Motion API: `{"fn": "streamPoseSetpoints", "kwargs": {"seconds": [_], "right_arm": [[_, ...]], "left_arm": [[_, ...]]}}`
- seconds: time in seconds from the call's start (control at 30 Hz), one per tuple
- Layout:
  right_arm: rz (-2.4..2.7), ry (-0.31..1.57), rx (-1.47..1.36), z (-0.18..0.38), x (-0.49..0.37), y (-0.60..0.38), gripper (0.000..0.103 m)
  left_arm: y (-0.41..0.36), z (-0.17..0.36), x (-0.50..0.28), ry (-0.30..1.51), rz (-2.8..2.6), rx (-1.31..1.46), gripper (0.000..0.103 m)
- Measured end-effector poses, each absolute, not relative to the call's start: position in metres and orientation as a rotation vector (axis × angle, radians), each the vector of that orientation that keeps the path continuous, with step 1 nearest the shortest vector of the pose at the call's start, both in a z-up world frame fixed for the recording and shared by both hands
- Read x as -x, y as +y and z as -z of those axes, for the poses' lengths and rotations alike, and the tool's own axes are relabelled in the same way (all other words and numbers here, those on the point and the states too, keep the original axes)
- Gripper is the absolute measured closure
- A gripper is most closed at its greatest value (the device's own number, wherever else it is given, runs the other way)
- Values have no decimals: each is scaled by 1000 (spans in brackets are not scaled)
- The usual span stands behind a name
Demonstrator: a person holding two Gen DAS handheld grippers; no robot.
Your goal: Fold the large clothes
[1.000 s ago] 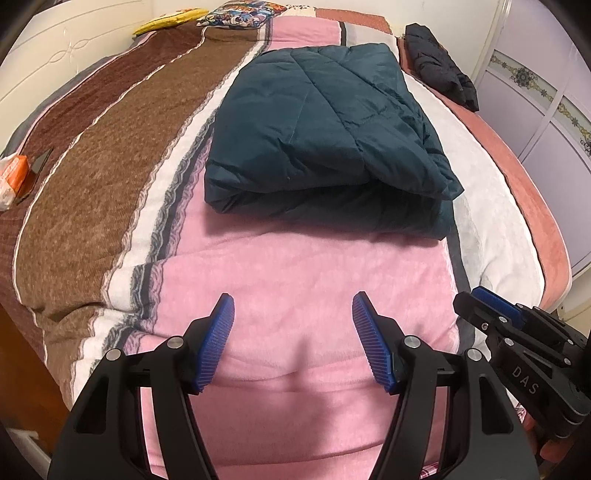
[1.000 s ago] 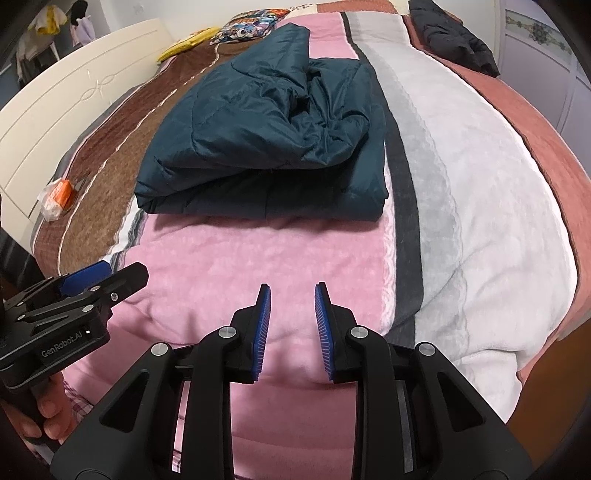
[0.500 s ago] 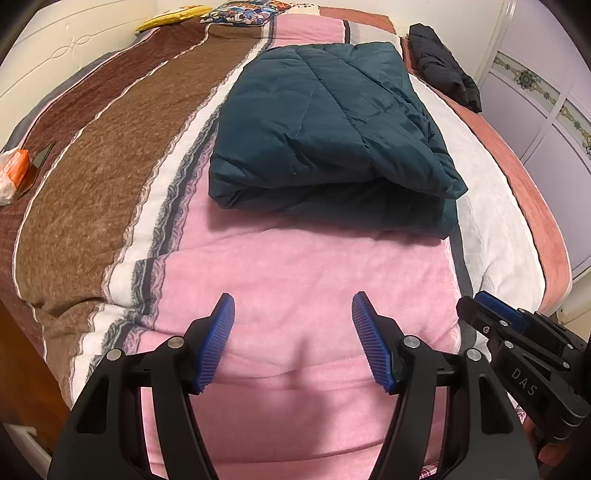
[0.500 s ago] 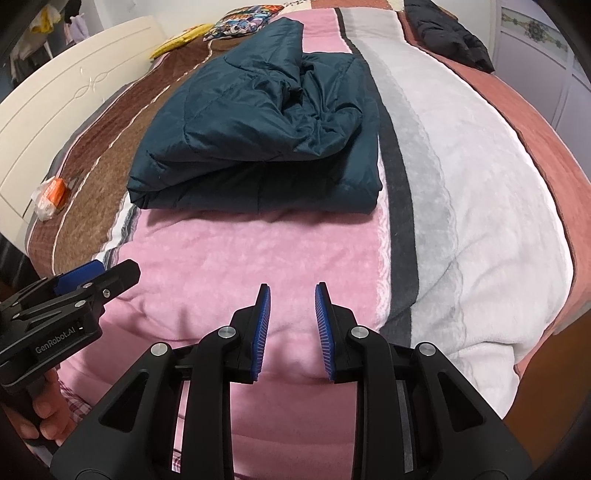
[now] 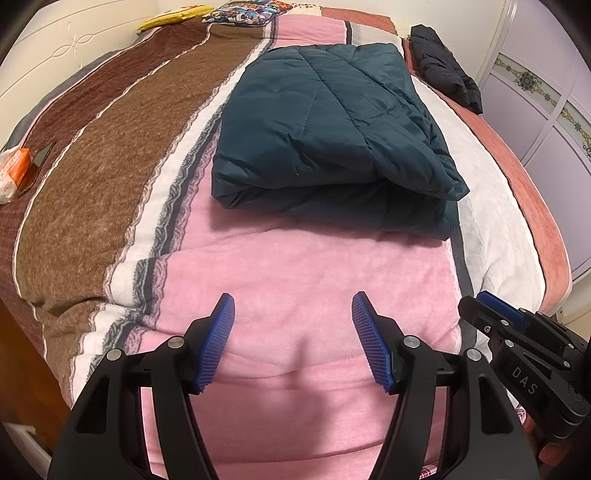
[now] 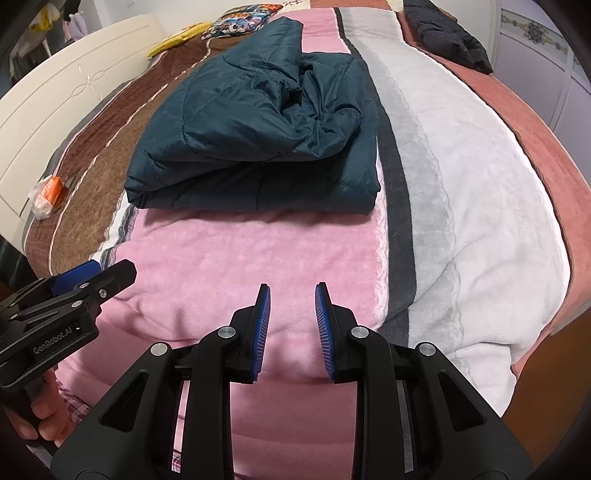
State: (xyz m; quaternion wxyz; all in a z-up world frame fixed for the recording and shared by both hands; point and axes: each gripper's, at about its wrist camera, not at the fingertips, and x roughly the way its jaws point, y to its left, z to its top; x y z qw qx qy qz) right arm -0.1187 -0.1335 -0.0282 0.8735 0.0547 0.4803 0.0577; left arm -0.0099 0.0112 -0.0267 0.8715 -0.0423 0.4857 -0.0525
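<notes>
A dark teal quilted jacket [image 5: 325, 129] lies folded into a thick bundle on the striped bed cover [image 5: 303, 280], mid-bed. In the right wrist view the jacket [image 6: 251, 136] shows a crumpled top layer toward its right side. My left gripper [image 5: 293, 299] hovers over the pink stripe short of the jacket, jaws wide apart and empty. My right gripper [image 6: 292, 288] hangs beside it over the same stripe, its pads a narrow gap apart with nothing between them. Each gripper shows in the other's view: the right gripper [image 5: 517, 339] and the left gripper [image 6: 92, 280], held by a hand [image 6: 44, 417].
A black jacket [image 5: 447, 70] lies at the far right edge of the bed. An orange packet [image 5: 14, 170] rests on the brown stripe at left. Pillows [image 5: 251, 11] and a white headboard [image 6: 74, 92] stand at the far and left sides. Wardrobe doors [image 5: 535, 92] line the right.
</notes>
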Motion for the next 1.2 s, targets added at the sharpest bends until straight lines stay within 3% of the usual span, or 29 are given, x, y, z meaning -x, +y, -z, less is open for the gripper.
{"fn": "streamPoseSetpoints", "kwargs": {"seconds": [1.2], "right_arm": [[-129,1014,-111,32,117,-134,77]], "left_arm": [[14,27,10,1016,109,89,40]]}}
